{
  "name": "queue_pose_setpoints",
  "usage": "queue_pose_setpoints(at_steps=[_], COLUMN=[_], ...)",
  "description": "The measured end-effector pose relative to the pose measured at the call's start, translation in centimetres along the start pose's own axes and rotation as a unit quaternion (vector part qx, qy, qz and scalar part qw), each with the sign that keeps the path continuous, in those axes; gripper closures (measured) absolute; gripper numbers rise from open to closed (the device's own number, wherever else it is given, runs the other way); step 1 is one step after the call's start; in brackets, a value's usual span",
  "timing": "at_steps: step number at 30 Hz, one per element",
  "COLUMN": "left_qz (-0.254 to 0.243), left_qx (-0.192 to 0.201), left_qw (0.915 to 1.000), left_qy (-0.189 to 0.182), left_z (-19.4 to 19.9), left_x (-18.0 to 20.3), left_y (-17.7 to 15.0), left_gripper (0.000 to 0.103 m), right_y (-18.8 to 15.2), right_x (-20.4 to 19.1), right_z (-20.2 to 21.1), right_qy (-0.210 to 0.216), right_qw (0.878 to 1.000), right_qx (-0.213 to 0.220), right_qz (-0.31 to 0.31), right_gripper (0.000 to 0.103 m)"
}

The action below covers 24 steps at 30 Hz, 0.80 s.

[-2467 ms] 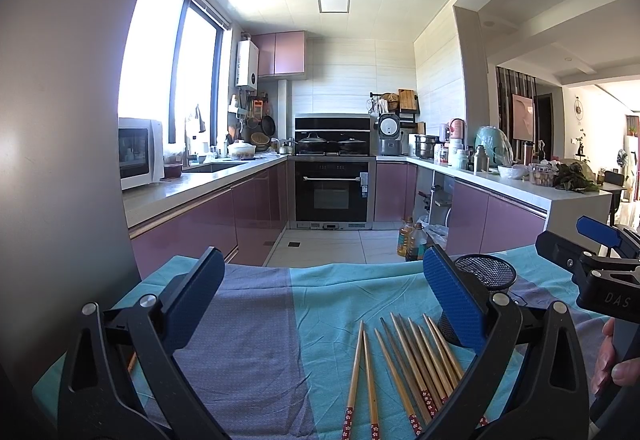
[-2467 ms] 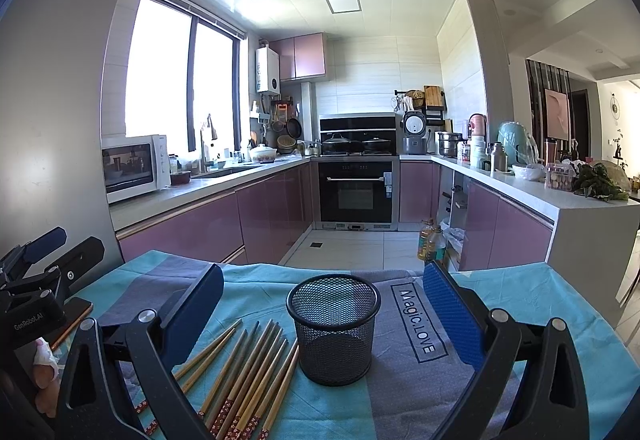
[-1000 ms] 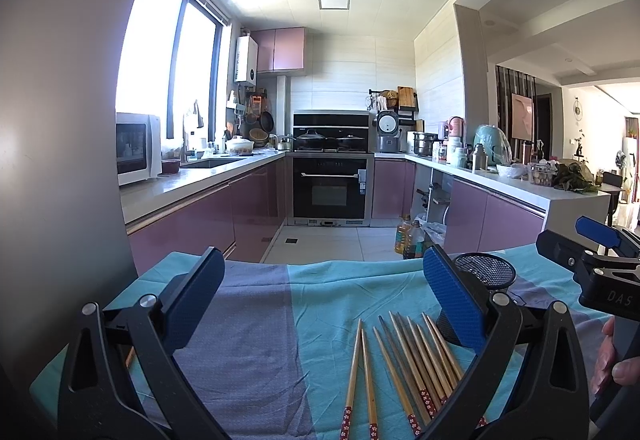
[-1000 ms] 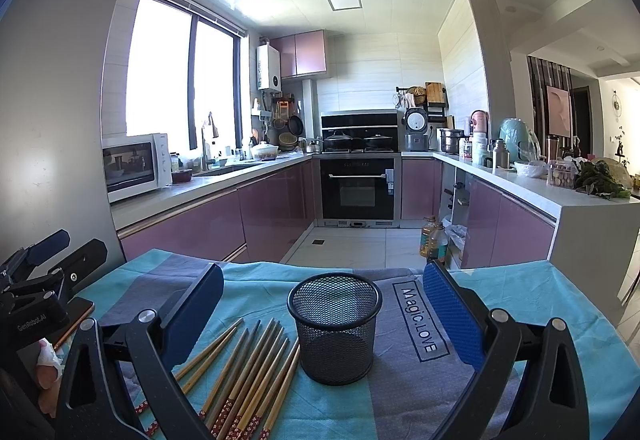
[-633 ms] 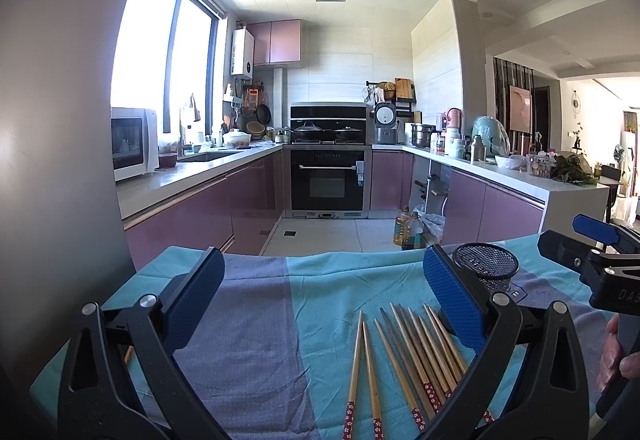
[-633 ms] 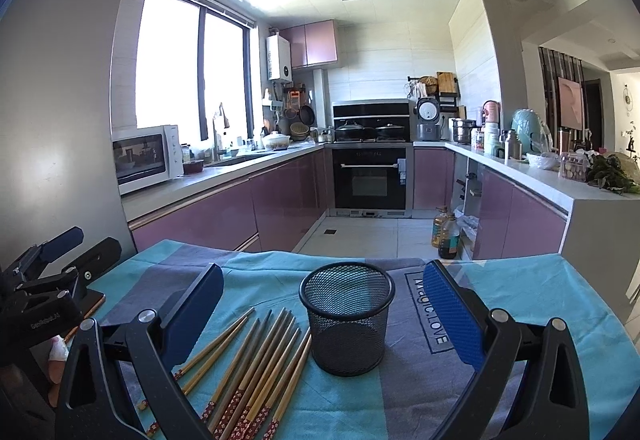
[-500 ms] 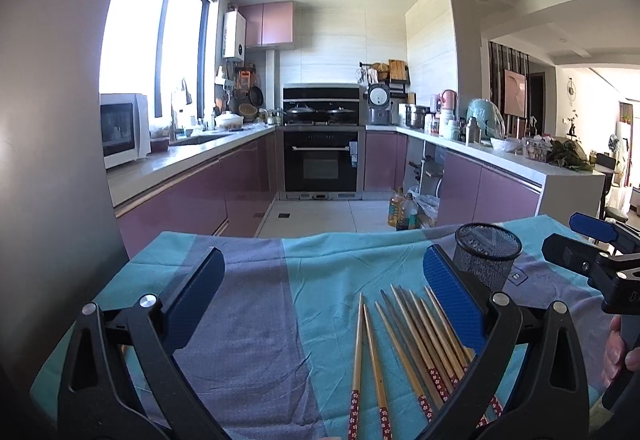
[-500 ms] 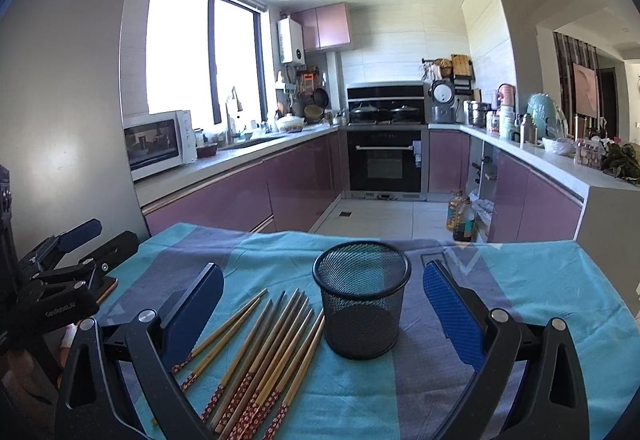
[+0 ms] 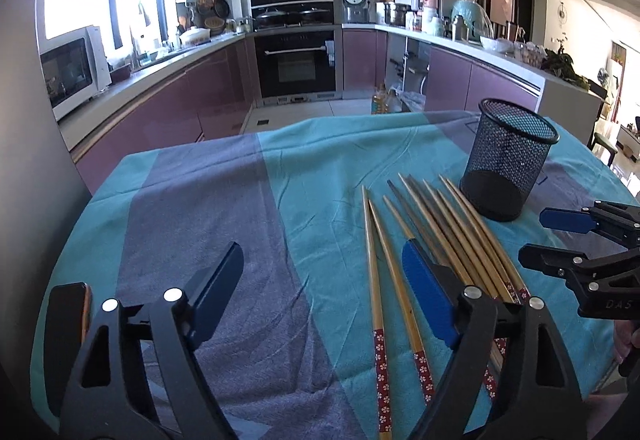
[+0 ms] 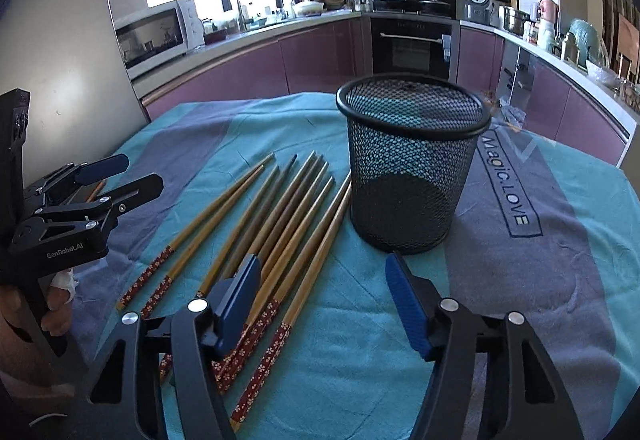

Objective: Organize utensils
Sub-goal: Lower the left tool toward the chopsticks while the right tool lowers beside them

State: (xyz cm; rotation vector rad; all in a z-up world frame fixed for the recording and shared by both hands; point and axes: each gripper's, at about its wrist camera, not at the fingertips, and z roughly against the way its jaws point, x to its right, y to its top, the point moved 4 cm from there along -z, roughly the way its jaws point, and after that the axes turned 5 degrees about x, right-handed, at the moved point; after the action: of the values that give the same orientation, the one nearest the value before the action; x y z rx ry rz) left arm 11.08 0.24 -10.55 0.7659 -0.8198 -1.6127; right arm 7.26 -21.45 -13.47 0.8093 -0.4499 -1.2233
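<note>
Kitchen tablecloth [image 10: 560, 280], chopsticks [image 10: 280, 224] under both spread, empty tools, left tool [image 9: 320, 288], right tool [image 10: 324, 300], mesh cup [image 10: 412, 164] ahead

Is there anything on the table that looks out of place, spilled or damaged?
Nothing spilled or damaged. The chopsticks lie loose in a fan on the cloth, not in the mesh cup, which stands upright and empty beside them. Both the left claw and right claw are open and empty.
</note>
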Motion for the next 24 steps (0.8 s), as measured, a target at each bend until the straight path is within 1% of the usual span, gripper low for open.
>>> queue_pose_setpoints(at_steps=[1, 2, 5, 8, 11, 13, 17, 19, 21, 22, 23, 24], left_qz=[-0.003, -0.006, -0.018, -0.032, -0.037, -0.038, -0.039, -0.037, -0.032, -0.032, -0.031, -0.029], left_qx=[-0.009, -0.016, -0.036, -0.055, -0.074, -0.086, -0.101, -0.111, -0.120, -0.120, -0.121, -0.122], left_qw=[1.0000, 0.9998, 0.9991, 0.9977, 0.9961, 0.9950, 0.9931, 0.9917, 0.9904, 0.9905, 0.9903, 0.9901], left_qy=[-0.003, -0.008, -0.016, -0.022, -0.029, -0.034, -0.045, -0.054, -0.060, -0.060, -0.061, -0.063], left_z=[-0.5, -1.0, -2.2, -3.3, -4.2, -4.9, -6.3, -7.3, -8.4, -8.8, -9.0, -9.5], left_x=[0.1, 0.2, 0.8, 1.3, 1.6, 1.8, 2.1, 2.4, 2.6, 2.8, 2.9, 3.1], left_y=[-0.2, -0.4, -0.8, -1.3, -1.5, -1.6, -1.6, -1.4, -1.2, -1.0, -0.8, -0.6], left_gripper=[0.029, 0.030, 0.033, 0.037, 0.044, 0.051, 0.055, 0.061, 0.062, 0.062, 0.063, 0.068], right_y=[-0.1, -0.2, 0.0, -0.1, -0.2, -0.1, 0.2, 0.5, 0.8, 0.8, 0.9, 1.0], right_x=[0.0, 0.0, -0.1, -0.1, 0.1, 0.2, 0.1, -0.1, -0.1, 0.0, 0.1, 0.3], right_z=[-0.3, -0.6, -1.3, -1.7, -1.8, -2.0, -3.1, -3.5, -3.8, -3.9, -4.0, -4.0], right_qy=[0.002, 0.003, -0.003, -0.006, -0.005, -0.008, -0.013, -0.014, -0.011, -0.010, -0.008, -0.006], right_qw=[1.000, 1.000, 1.000, 0.999, 0.999, 0.999, 0.999, 0.999, 0.999, 0.999, 0.999, 0.999], right_qx=[-0.007, -0.013, -0.026, -0.037, -0.041, -0.042, -0.051, -0.051, -0.051, -0.050, -0.049, -0.049], right_qz=[-0.003, -0.005, -0.002, 0.001, -0.001, 0.003, 0.008, 0.012, 0.008, 0.006, 0.004, -0.001], right_gripper=[0.054, 0.057, 0.065, 0.068, 0.069, 0.069, 0.070, 0.070, 0.072, 0.073, 0.078, 0.085])
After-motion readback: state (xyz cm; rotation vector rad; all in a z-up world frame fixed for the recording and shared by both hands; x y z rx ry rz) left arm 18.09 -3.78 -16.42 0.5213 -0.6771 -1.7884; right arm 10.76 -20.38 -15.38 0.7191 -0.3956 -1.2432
